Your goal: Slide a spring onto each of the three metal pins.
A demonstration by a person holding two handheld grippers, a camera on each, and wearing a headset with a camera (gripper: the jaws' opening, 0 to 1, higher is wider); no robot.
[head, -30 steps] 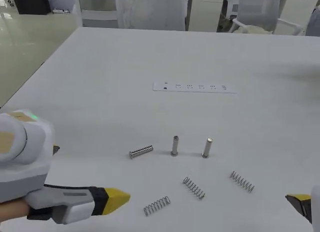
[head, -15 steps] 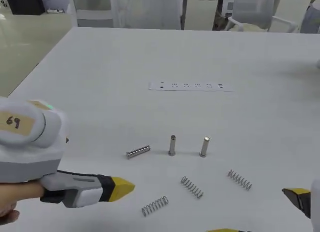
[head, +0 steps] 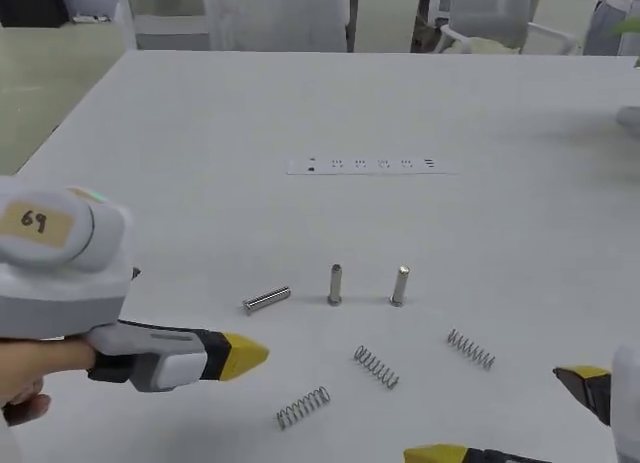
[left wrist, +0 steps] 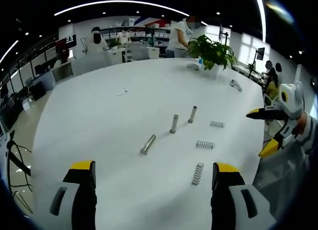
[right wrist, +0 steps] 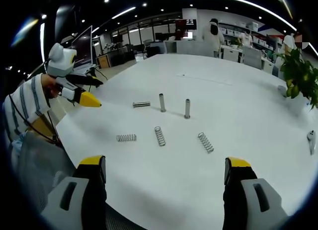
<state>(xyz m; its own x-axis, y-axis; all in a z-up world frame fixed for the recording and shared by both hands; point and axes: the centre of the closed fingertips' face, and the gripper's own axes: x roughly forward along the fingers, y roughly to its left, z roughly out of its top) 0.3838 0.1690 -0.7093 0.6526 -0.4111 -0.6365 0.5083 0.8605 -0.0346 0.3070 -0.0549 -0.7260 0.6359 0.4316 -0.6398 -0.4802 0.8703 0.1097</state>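
Yellow-tipped left claw (left wrist: pixel 154 166) and right claw (right wrist: pixel 164 162) both gape wide, empty, near three springs (head: pixel 376 367).

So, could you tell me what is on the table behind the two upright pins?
A white socket strip lies flat farther back on the table; nothing covers that stretch.

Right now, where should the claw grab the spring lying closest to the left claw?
Probably around the middle of the nearest spring, coming straight down from above. It lies flat on the table with both long sides free, so the left claw, whose jaws stand open, can close across its width. Pinching it end to end would likely just squash it.
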